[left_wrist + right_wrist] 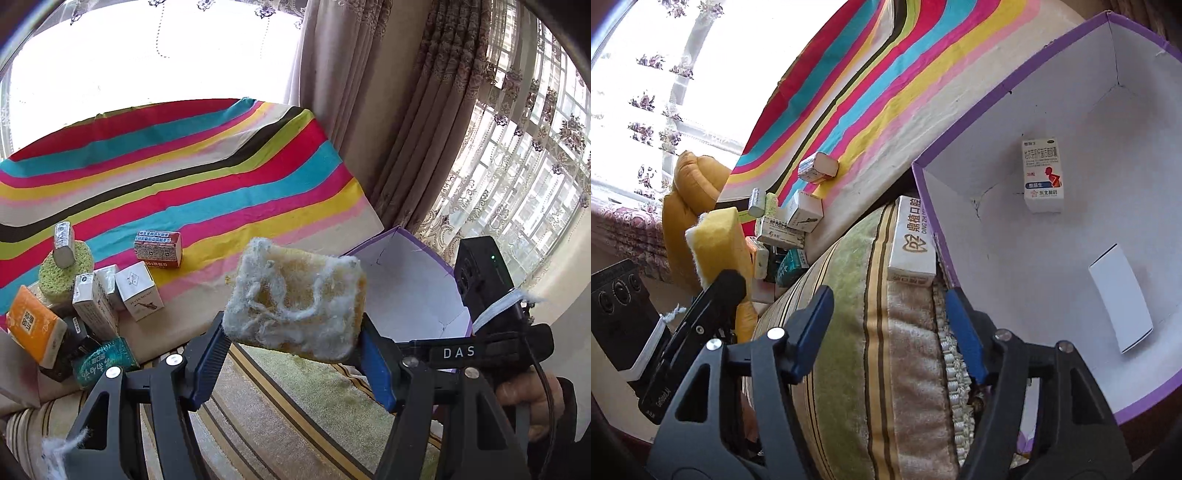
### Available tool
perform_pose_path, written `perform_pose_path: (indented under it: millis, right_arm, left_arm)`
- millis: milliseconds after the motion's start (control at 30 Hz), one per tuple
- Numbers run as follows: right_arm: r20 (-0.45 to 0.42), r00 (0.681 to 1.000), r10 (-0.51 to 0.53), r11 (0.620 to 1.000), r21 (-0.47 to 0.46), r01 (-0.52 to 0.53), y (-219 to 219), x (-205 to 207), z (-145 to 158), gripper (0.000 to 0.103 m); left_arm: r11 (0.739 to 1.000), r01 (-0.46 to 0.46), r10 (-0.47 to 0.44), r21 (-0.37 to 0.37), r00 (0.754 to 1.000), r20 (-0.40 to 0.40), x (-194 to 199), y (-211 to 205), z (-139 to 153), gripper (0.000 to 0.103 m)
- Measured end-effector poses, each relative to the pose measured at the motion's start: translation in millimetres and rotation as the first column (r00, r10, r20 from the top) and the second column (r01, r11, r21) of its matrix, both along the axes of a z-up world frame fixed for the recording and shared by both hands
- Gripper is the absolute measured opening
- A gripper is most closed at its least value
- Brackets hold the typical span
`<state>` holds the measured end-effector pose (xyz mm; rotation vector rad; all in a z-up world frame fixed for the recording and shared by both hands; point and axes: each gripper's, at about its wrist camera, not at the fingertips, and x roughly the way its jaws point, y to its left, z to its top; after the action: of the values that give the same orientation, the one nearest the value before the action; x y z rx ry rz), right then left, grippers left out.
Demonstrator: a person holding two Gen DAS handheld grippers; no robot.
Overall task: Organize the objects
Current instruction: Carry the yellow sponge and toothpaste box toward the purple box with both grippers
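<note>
Between sponge and purple box; striped cushion, small cartons leftward.

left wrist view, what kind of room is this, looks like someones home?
Most likely a home living room or bedroom by a window. Heavy patterned curtains hang over lace sheers, a striped cloth covers a raised surface, and a striped velvet cushion lies beside the purple-rimmed box.

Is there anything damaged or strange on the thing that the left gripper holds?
Yes. The yellow sponge clamped in the left gripper looks worn: its white scouring layer is torn into loose, fuzzy fibres that hang off the face. A tuft of the same white fluff clings low on the gripper frame.
</note>
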<state>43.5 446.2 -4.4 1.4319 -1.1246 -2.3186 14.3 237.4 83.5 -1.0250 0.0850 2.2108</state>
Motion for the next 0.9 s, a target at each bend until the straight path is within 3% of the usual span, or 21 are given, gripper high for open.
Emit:
perform_pose_path:
  millis: [100, 433, 533, 667, 900]
  right_arm:
    - [0.044, 0.999, -0.006, 1.0, 0.011, 0.005, -4.7, -7.6, -5.4, 0.062]
    - [0.057, 0.998, -0.012, 0.997, 0.071, 0.008, -19.9, -22.0, -10.9, 0.062]
    - [0.066, 0.998, -0.021, 0.996, 0.083, 0.015, -19.1, -26.6, -13.4, 0.057]
    - [0.064, 0.997, -0.037, 0.995, 0.097, 0.031, -14.7, -29.8, -15.5, 0.035]
    - [-0.032, 0.997, -0.063, 0.993, 0.099, 0.066, 1.8, -9.5, -0.2, 0.035]
  left_arm:
    - [1.0, -0.003, 0.003, 0.011, 1.0, -0.001, -0.8, -3.0, 1.4, 0.067]
    - [1.0, -0.021, 0.021, 0.02, 1.0, 0.005, -1.9, -9.0, 1.2, 0.067]
    - [1.0, -0.019, 0.019, 0.016, 1.0, 0.008, -2.0, -7.6, -0.1, 0.067]
    - [1.0, -0.013, 0.013, 0.01, 1.0, 0.011, -2.9, -3.5, -2.1, 0.067]
    - [0.998, 0.062, -0.061, -0.011, 0.998, 0.027, 2.3, 25.5, -10.5, 0.067]
